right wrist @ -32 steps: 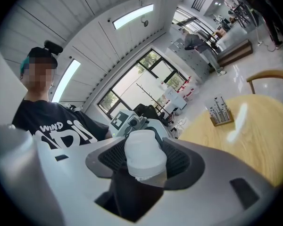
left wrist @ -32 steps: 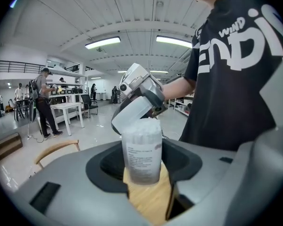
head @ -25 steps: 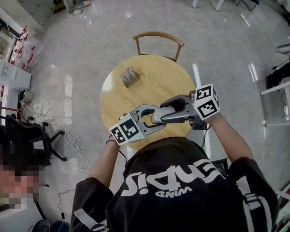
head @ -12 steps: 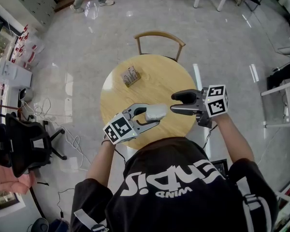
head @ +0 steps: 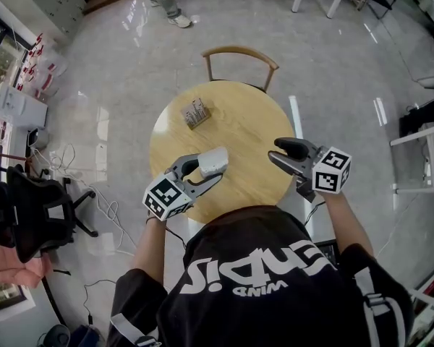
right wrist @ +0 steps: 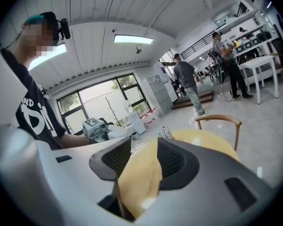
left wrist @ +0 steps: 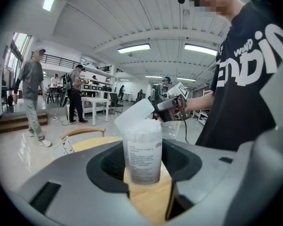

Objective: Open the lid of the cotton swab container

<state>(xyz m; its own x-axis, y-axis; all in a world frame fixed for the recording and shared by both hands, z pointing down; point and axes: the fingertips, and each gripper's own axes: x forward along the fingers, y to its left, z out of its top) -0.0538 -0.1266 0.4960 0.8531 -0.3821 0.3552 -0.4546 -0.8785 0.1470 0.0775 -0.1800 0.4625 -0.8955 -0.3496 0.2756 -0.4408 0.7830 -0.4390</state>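
My left gripper [head: 208,168] is shut on the cotton swab container [head: 214,159], a clear tub full of white swabs, held upright over the round wooden table [head: 242,125]. In the left gripper view the container [left wrist: 142,154] stands between the jaws and its white lid [left wrist: 133,116] is tipped up and back at the top left. My right gripper [head: 276,151] hangs apart from it to the right, open. Its jaws have just been closing, and only the table top [right wrist: 140,182] shows between them.
A small box of upright items [head: 195,112] lies at the table's far left. A wooden chair [head: 239,58] stands behind the table. Shiny floor surrounds it, with an office chair [head: 29,215] and cables to the left. People walk in the background.
My right gripper has drawn away from the container to the right. The left gripper has carried the container to the left and turned a little.
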